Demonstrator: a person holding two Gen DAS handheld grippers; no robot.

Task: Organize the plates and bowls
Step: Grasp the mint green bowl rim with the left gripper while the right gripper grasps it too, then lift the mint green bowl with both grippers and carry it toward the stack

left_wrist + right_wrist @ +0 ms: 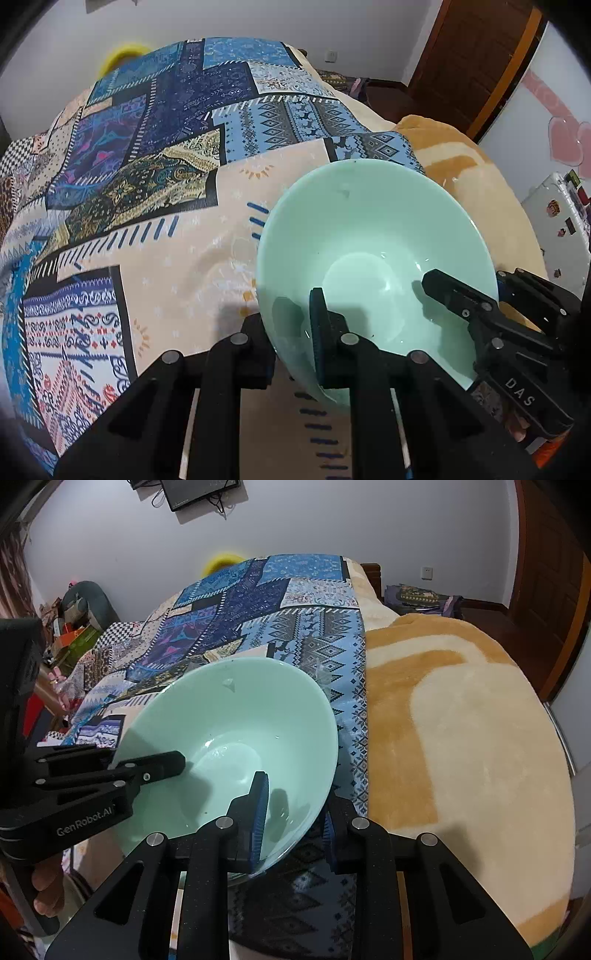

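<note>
**Bowl held at both rims**

My left tongs [291,332] clamp the near rim of the bowl [369,229], lower centre of frame; my right tongs [295,812] clamp its opposite rim, one finger [258,805] inside. The bowl sits tilted above the patterned cloth [147,166] on the bed [461,720].

Soft indoor light, faint glare inside the bowl [373,236], strong fisheye bending, dark vignetted corners

"DAS" on right gripper [458,299] body; "GenRobot.AI" on left gripper [162,768] body, last letters possibly cut.
</note>
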